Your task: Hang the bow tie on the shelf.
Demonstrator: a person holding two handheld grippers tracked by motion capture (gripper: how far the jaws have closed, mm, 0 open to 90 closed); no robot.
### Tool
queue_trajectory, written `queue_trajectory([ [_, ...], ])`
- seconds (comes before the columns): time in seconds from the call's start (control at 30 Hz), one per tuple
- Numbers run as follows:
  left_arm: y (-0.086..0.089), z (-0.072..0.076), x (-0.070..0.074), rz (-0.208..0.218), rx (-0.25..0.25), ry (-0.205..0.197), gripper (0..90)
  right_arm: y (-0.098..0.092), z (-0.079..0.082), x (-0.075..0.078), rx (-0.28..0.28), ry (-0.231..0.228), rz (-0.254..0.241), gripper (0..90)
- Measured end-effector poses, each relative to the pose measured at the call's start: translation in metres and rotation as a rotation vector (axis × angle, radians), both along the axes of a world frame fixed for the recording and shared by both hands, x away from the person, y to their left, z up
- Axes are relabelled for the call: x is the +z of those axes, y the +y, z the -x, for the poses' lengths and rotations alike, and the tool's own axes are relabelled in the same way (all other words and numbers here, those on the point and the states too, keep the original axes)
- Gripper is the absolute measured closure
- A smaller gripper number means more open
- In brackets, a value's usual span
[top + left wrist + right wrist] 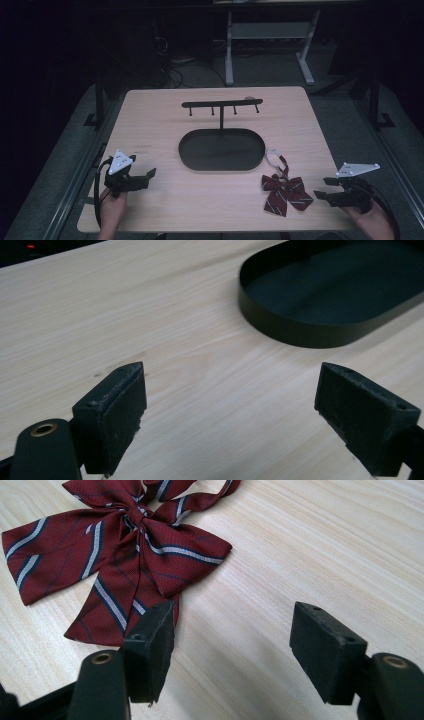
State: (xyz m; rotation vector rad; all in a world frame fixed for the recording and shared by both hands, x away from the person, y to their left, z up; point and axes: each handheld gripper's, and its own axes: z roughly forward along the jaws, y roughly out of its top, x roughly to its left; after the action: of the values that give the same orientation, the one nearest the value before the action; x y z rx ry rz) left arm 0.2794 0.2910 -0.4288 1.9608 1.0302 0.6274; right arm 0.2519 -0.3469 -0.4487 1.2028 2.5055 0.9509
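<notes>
Both jaws gape empty: the left gripper (149, 174) waits apart, while the right gripper (232, 645) should likely pinch the striped maroon fabric bow tie (120, 555) at its knot, off the pale wooden counter (165, 120).

Striped maroon bow tie (285, 192), flat on table (165, 120)

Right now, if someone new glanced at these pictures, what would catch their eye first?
Probably the dark red striped bow tie lying flat on the wooden table, just in front of the open right gripper. Next, the black oval tray at the table's middle, with a hook rack rising from its far edge.
</notes>
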Motion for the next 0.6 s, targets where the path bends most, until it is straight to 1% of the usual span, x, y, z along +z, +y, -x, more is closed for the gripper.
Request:
queue_trajectory([
  [0.03, 0.000, 0.000, 0.000, 0.000, 0.000, 0.000, 13.2, 0.000, 0.000, 0.000, 0.000, 0.000, 0.000, 34.0],
  [0.07, 0.000, 0.000, 0.000, -0.006, -0.008, 0.000, 13.2, 0.000, 0.000, 0.000, -0.005, 0.006, 0.000, 33.7],
  [0.1, -0.001, 0.000, 0.000, -0.004, -0.015, 0.006, 13.2, 0.001, 0.000, 0.000, -0.005, 0.008, -0.003, 33.6],
  [0.13, 0.000, 0.000, 0.000, 0.003, -0.036, 0.019, 13.2, 0.000, -0.001, 0.000, 0.003, 0.000, -0.002, 33.6],
  [0.2, 0.000, 0.000, -0.001, 0.024, -0.057, 0.036, 13.2, 0.002, -0.002, 0.001, -0.004, 0.010, -0.007, 32.6],
  [0.27, -0.001, 0.000, -0.001, 0.019, -0.057, 0.029, 13.2, 0.004, -0.002, 0.001, 0.000, 0.010, -0.011, 32.3],
  [0.33, -0.001, 0.000, 0.000, 0.020, -0.067, 0.028, 13.2, 0.007, -0.003, 0.001, -0.006, 0.015, 0.000, 31.2],
  [0.4, -0.002, 0.000, 0.000, 0.014, -0.073, 0.021, 13.2, 0.008, -0.005, 0.002, -0.005, 0.014, 0.000, 31.2],
  [0.53, -0.002, 0.001, -0.001, 0.020, -0.082, 0.029, 13.2, 0.011, -0.010, 0.004, -0.006, 0.026, 0.002, 29.6],
  [0.57, -0.002, 0.001, -0.001, 0.019, -0.090, 0.032, 13.2, 0.011, -0.010, 0.004, -0.006, 0.026, 0.002, 29.6],
  [0.6, -0.002, 0.000, -0.001, 0.019, -0.084, 0.032, 13.2, 0.013, -0.012, 0.007, -0.004, 0.022, -0.007, 29.3],
])
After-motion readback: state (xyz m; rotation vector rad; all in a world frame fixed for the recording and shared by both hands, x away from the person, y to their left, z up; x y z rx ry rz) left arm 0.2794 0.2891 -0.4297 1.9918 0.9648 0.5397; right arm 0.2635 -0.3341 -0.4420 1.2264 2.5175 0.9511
